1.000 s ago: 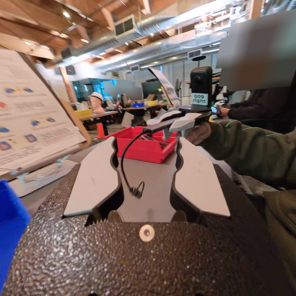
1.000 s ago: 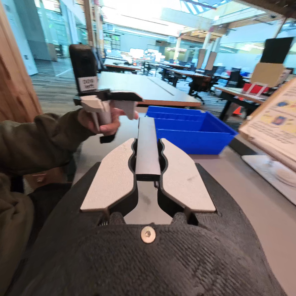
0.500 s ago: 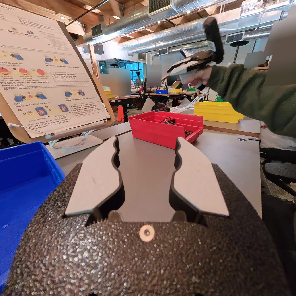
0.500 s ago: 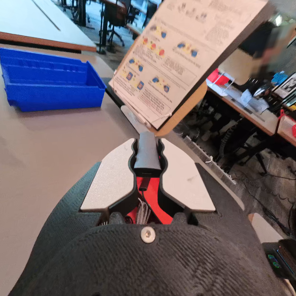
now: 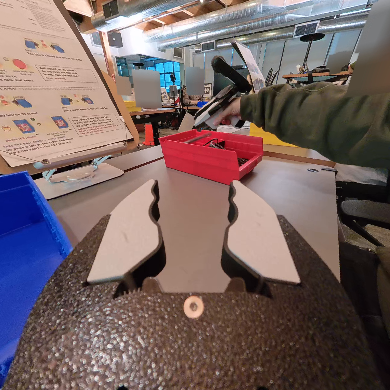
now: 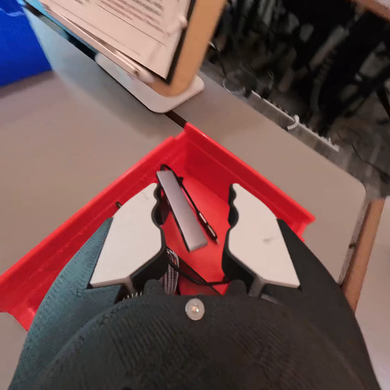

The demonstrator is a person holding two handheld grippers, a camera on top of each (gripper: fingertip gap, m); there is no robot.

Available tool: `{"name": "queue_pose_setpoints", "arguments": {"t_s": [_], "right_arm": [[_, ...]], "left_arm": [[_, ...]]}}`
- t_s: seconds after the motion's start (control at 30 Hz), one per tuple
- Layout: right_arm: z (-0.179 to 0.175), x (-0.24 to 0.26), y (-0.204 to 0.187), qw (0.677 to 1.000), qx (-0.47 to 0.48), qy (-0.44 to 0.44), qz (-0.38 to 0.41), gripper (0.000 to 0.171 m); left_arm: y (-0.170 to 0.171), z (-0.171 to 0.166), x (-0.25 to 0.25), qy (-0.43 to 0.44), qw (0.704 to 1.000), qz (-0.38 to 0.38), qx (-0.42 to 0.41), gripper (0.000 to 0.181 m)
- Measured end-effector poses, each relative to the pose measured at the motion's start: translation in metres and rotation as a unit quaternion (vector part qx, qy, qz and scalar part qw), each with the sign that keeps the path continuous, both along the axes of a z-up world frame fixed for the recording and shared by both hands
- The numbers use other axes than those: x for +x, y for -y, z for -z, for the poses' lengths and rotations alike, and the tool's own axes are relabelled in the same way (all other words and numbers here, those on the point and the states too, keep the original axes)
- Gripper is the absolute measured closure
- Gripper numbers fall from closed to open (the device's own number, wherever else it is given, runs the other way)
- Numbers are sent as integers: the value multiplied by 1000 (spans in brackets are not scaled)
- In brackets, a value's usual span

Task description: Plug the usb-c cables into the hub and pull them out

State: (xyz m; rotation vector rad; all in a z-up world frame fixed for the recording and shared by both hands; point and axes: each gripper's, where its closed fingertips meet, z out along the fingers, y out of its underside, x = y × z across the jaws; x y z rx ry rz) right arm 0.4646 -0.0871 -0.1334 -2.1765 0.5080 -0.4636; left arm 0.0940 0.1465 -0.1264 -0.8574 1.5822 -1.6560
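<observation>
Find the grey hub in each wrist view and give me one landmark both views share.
Left wrist view: the hub shows as a blurred grey bar over the red bin's far left rim, just below the right tongs.
Right wrist view: the hub lies inside the red bin, centre frame, between the open tongs' tips, thin black cable beside it.
Shared landmark: the red bin.

Two grippers, left [image 5: 193, 211] and right [image 5: 202, 118], work over one surface [image 5: 285, 196]. On it sit two bins, one red [image 5: 202, 162] and one blue [image 5: 23, 242], and one stand [image 5: 80, 175] bearing one printed sheet [image 5: 50, 84]. The red bin holds one grey hub [image 6: 182, 211], one thin black cable [image 6: 197, 209] and one braided cable [image 6: 171, 272]. One yellow bin [image 5: 272, 137] sits behind.
</observation>
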Motion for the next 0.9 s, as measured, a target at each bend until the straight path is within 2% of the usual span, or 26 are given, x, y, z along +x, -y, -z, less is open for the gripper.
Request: {"name": "queue_pose_setpoints", "arguments": {"t_s": [0.03, 0.2, 0.3, 0.4, 0.47, 0.63, 0.8, 0.9], "right_arm": [[3, 2, 6, 1000, 4, -6, 18, 106], [-20, -21, 32, 991, 108, 32, 74, 80], [-34, -73, 39, 978, 190, 63, 55, 80], [-37, -114, 55, 963, 234, 120, 58, 80], [-33, -129, 66, 956, 256, 127, 64, 79], [-11, -133, 91, 957, 245, 121, 100, 75], [-12, -131, 108, 960, 220, 132, 117, 73], [-18, -129, 115, 953, 238, 137, 129, 76]], "left_arm": [[1, 1, 0, -1, 1000, 1, 1, 119], [6, 7, 3, -11, 1000, 5, 11, 119], [14, 13, 6, -19, 999, 9, 26, 119], [25, 25, 12, -41, 998, 10, 46, 118], [34, 35, 17, -62, 997, 8, 53, 117], [67, 52, 31, -116, 992, -2, 54, 111], [104, 70, 68, -185, 982, -30, 33, 111], [131, 71, 93, -232, 972, -19, 21, 114]]}}
